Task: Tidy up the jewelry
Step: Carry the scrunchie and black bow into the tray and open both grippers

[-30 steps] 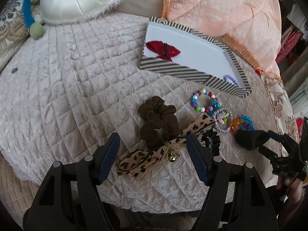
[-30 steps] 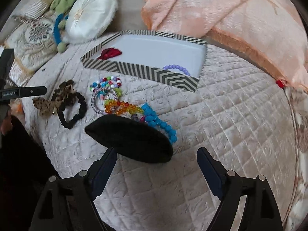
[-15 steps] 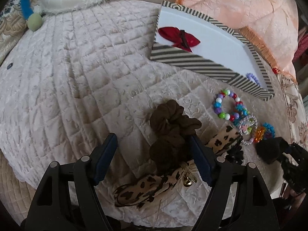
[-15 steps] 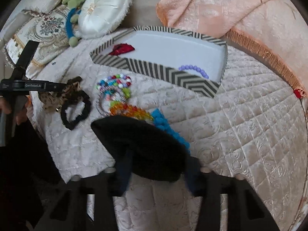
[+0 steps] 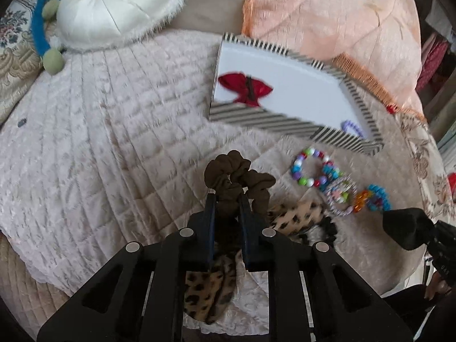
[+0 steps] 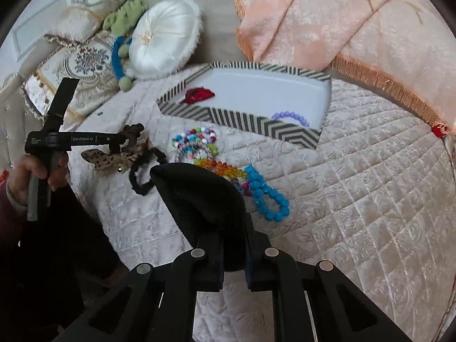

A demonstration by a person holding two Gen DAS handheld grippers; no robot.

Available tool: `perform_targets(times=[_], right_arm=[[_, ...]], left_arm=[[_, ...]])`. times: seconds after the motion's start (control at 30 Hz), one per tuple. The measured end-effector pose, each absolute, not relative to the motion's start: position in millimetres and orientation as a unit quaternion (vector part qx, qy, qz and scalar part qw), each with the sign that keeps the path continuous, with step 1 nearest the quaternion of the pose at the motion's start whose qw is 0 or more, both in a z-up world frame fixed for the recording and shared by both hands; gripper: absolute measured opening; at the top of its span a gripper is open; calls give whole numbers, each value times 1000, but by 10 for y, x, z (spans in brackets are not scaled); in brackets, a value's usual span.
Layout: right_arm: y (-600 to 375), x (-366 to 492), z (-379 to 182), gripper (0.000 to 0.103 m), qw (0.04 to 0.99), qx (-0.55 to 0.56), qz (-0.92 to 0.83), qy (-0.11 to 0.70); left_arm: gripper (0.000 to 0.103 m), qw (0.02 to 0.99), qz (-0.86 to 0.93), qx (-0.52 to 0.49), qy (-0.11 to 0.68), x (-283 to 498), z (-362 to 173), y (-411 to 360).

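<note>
My left gripper (image 5: 227, 199) has its jaws closing, and the pads press on a brown scrunchie (image 5: 239, 176) held just above the quilt. Under it lie a leopard-print bow (image 5: 296, 216) and a black scrunchie (image 5: 327, 228). My right gripper (image 6: 233, 242) is shut on a black oval fabric piece (image 6: 199, 196) that hides its fingertips. Several beaded bracelets (image 6: 196, 145) and a blue one (image 6: 268, 199) lie in front of it. The striped tray (image 6: 242, 116) holds a red bow (image 5: 245, 88) and a purple bracelet (image 6: 290, 116).
A white round cushion (image 5: 114, 8), a green and blue plush toy (image 6: 122, 40) and embroidered pillows (image 6: 85, 62) sit at the back left. A peach blanket (image 6: 342, 20) lies behind the tray. The quilt drops off at its near edge (image 5: 42, 270).
The left jaws went from wide open to closed on the brown scrunchie. The right jaws closed on the black piece, which now stands up off the quilt.
</note>
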State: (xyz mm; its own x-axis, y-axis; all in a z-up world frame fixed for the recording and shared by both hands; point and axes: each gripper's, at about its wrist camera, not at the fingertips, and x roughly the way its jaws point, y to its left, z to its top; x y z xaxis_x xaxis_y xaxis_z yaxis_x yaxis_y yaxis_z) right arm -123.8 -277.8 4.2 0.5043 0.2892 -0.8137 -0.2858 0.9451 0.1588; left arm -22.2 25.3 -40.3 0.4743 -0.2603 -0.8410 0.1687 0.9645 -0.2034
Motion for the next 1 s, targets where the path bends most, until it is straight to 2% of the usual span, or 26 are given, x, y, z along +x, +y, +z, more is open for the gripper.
perform_targets(times=[0.53,1.0], right_arm=[[-2931,-1244,271,9,883,54,139,444],[-2873,-994,408,9,890,67,139,429]], left_arm=[[14,883,-122,-55,450,-314,128,361],[14,896,-123,-28,426,-211,356,217]])
